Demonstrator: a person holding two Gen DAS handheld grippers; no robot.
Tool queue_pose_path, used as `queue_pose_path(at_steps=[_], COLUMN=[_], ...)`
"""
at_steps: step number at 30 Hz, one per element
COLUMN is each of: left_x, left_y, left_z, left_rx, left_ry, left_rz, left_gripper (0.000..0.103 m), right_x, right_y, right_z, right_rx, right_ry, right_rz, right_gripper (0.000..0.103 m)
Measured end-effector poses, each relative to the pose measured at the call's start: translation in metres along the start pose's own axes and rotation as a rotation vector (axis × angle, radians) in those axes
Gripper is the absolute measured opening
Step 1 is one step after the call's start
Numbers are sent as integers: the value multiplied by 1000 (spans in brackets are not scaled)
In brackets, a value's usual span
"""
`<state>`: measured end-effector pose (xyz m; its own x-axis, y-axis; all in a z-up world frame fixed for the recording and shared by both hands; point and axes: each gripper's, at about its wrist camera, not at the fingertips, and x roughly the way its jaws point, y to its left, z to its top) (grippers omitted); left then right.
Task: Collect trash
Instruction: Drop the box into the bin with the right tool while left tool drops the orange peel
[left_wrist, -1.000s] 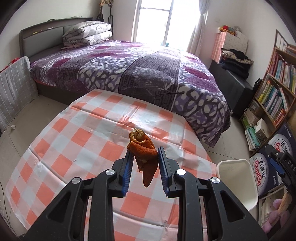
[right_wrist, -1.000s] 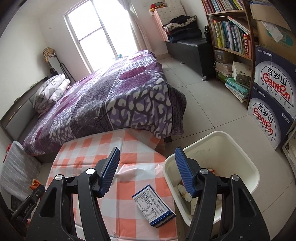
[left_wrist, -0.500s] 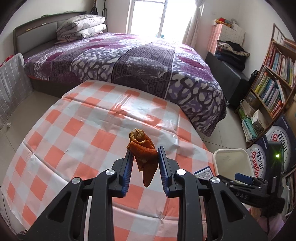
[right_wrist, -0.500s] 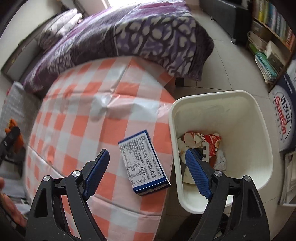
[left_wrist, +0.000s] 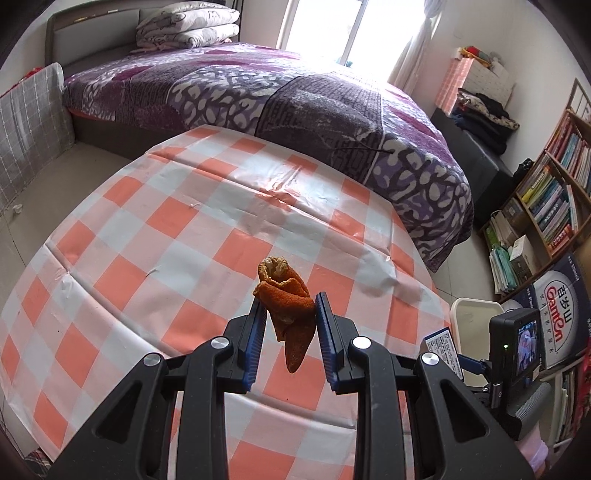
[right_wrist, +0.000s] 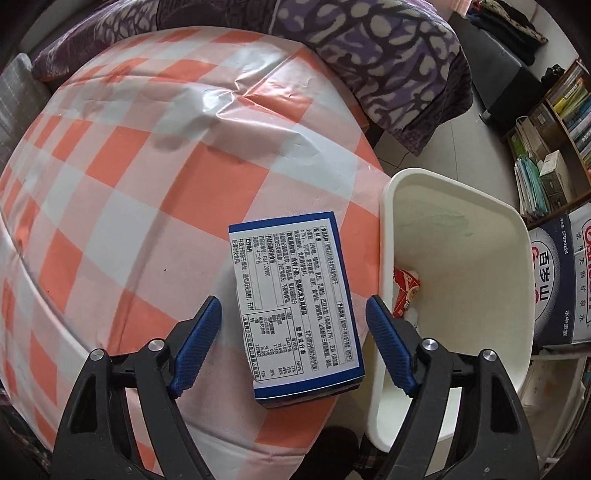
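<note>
My left gripper (left_wrist: 289, 314) is shut on an orange peel (left_wrist: 286, 306) and holds it above the checked table (left_wrist: 155, 236). My right gripper (right_wrist: 295, 328) is open, its jaws on either side of a blue and white box (right_wrist: 295, 295) that lies label up at the table's edge. The box also shows in the left wrist view (left_wrist: 441, 350). A white trash bin (right_wrist: 461, 280) stands on the floor right of the table, with red and white wrappers (right_wrist: 404, 295) inside. The bin rim shows in the left wrist view (left_wrist: 476, 306).
A bed with a purple blanket (left_wrist: 295, 92) lies beyond the table. A bookshelf (left_wrist: 554, 199) and printed cartons (left_wrist: 557, 317) stand to the right. A dark bench (right_wrist: 502, 81) sits by the bed. The right gripper's camera (left_wrist: 517, 347) shows at the left view's right edge.
My right gripper has come down and forward over the box, which now lies between its open jaws. My left gripper has kept hold of the peel and drifted right.
</note>
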<state>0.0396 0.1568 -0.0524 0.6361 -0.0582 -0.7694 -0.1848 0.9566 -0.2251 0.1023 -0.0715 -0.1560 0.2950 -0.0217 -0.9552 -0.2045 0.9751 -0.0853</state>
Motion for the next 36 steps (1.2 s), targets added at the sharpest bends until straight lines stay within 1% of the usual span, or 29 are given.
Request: queue_pose_path(at_steps=[1, 2, 4, 7, 11, 14, 19, 22, 28, 34, 35, 36], left_x=[0, -1, -1, -3, -8, -13, -19, -22, -23, -14, -12, -10], left_y=[0, -1, -2, -4, -8, -14, -35, -56, -112, -174, -184, -195], left_z=[0, 0, -1, 0, 3, 5, 14, 17, 20, 13, 11, 9], left_rx=[5, 12, 24, 28, 29, 38, 49, 74, 142, 221, 232, 245], left_ry=[-4, -8, -17, -28, -45, -64, -79, -87, -76, -38, -30, -20], left_rz=[1, 5, 12, 17, 26, 35, 23, 6, -43, -105, -117, -130], left_gripper=[28, 28, 28, 28, 28, 28, 28, 28, 28, 28, 28, 28], right_x=[-1, -3, -7, -18, -52, -75, -100, -115, -137, -156, -158, -162], right_y=[-2, -2, -4, -10, -21, -31, -55, -74, -116, -153, -158, -165], right_z=[0, 2, 2, 3, 6, 6, 7, 3, -9, -26, -29, -32], right_rx=[21, 33, 59, 117, 181, 227, 299, 353, 483, 623, 645, 671], right_ry=[0, -5, -20, -62, -192, -282, -389, -434, -477, -539, -548, -558], right_rz=[25, 25, 36, 76, 110, 114, 110, 110, 117, 65, 60, 54], right_gripper=[64, 55, 55, 54, 54, 55, 55, 55, 55, 57, 58, 67])
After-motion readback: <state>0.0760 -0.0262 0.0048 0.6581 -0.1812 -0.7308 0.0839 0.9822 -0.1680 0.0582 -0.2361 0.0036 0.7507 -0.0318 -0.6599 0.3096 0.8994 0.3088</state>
